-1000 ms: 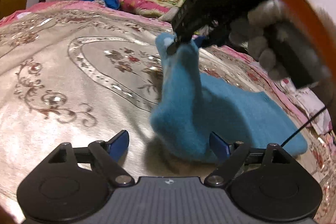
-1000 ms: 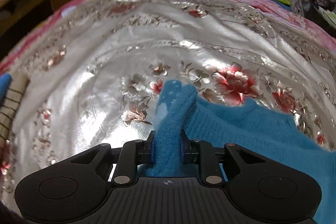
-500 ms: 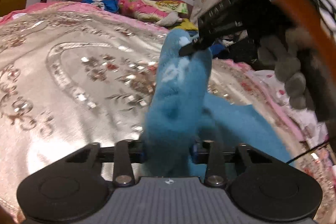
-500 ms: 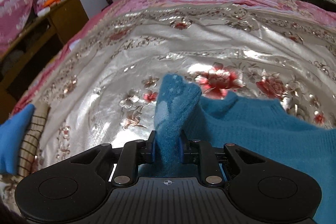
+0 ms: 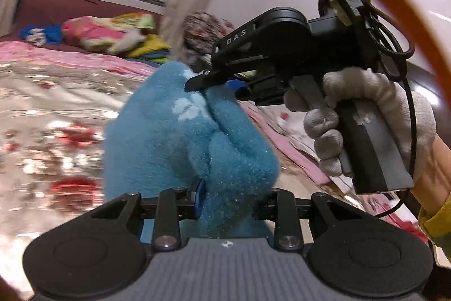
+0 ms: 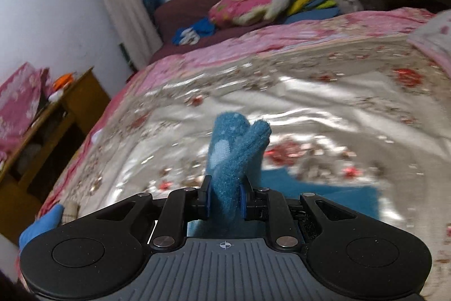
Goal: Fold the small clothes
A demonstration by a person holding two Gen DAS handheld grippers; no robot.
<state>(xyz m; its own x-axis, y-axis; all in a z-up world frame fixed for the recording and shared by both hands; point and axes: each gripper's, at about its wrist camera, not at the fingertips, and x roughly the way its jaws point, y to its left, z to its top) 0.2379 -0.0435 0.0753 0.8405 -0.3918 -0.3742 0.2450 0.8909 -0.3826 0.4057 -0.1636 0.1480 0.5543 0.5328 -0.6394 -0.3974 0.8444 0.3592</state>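
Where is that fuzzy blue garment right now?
The blue garment is lifted off the floral bedspread, pinched in both grippers: the left gripper holds a bunched fold, and the right gripper holds another end just beyond it.

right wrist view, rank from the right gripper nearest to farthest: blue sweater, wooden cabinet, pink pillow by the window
1. blue sweater, pinched in the jaws of the right gripper.
2. wooden cabinet, off to the left beside the bed.
3. pink pillow, far back under the window.

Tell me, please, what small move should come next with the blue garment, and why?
Probably pull the two grippers apart to stretch the blue garment flat. The left gripper and right gripper both pinch bunched fabric, lifted above the bedspread.
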